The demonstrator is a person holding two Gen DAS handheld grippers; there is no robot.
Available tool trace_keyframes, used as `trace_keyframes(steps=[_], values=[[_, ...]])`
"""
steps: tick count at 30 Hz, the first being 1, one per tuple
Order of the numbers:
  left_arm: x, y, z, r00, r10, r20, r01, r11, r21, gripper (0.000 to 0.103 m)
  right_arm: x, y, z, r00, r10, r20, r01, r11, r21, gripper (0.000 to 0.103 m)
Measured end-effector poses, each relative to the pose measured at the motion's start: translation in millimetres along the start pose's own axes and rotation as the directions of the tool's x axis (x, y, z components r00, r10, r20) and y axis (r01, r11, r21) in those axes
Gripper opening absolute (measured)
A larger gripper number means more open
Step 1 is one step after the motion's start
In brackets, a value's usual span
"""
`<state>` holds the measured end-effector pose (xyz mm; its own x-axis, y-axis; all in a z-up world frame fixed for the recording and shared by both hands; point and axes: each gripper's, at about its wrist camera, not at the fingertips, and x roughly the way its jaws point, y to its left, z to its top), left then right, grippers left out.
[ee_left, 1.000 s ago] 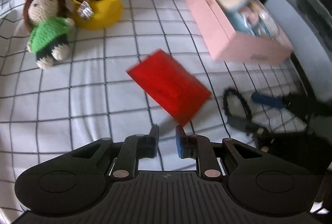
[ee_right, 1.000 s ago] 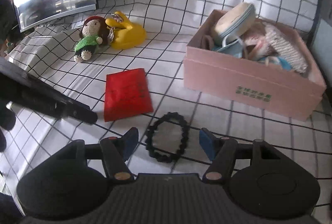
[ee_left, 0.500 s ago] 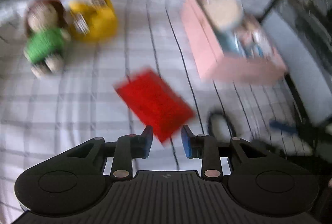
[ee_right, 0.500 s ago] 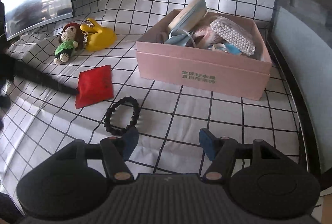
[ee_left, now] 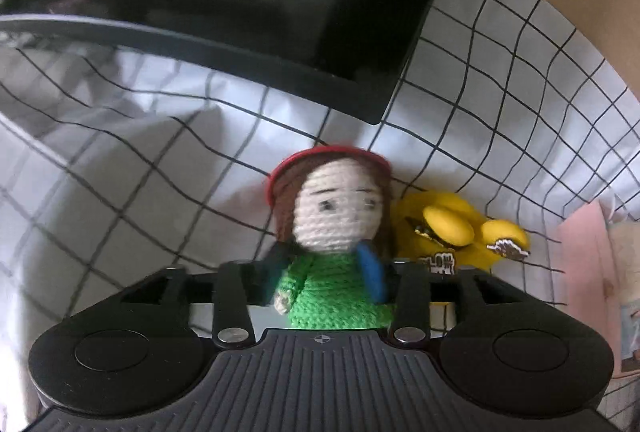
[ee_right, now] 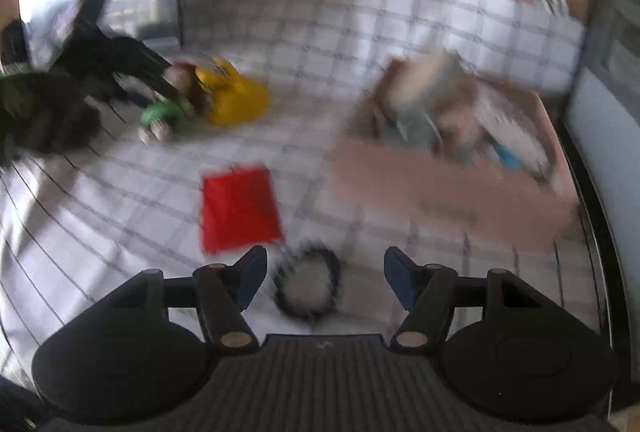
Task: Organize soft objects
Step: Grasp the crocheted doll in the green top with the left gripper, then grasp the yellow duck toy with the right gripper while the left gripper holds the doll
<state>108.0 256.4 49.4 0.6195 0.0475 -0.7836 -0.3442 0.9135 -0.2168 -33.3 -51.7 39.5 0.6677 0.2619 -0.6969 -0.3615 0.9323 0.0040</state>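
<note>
The crocheted doll (ee_left: 336, 244) is framed at 12 o'clock of the left gripper (ee_left: 326, 276), its green body flanked by the blue pads; whether it is already pinched cannot be told; the pick-up step is judged to be in hand, and a firm squeeze and a carry to the pink box (ee_right: 452, 175) are called for next; the right gripper (ee_right: 324, 274) is held wide apart and empty above the black beaded ring (ee_right: 306, 286); no writing can be read, the box label being blurred.
</note>
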Motion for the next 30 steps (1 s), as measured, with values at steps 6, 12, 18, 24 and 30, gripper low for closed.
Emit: trace_keyframes(steps=[6,12,18,24,30], values=[[34,8,5,0.988,-0.132,-0.084,0.129,0.991,-0.033,0.063,32,41,54,0.999,0.032,0.041,-0.029,0.996,-0.082,0.066],[42,1,7,0.985,-0.161,-0.065,0.164,0.985,0.045,0.049,87,70,92,0.999,0.009,0.047,-0.002,0.989,-0.148,0.066],[17,36,-11,0.975,-0.216,-0.054,0.22,0.972,0.081,0.048,145,86,116,0.997,-0.037,0.068,0.043,0.996,-0.079,0.066],[-37,87,-46,0.958,-0.275,-0.084,0.278,0.961,0.015,0.048,189,105,135,0.996,-0.045,0.083,0.048,0.998,-0.044,0.077],[-67,121,-73,0.949,-0.297,-0.106,0.292,0.955,-0.057,0.048,232,110,142,0.996,-0.087,-0.004,0.087,0.994,-0.062,0.089]])
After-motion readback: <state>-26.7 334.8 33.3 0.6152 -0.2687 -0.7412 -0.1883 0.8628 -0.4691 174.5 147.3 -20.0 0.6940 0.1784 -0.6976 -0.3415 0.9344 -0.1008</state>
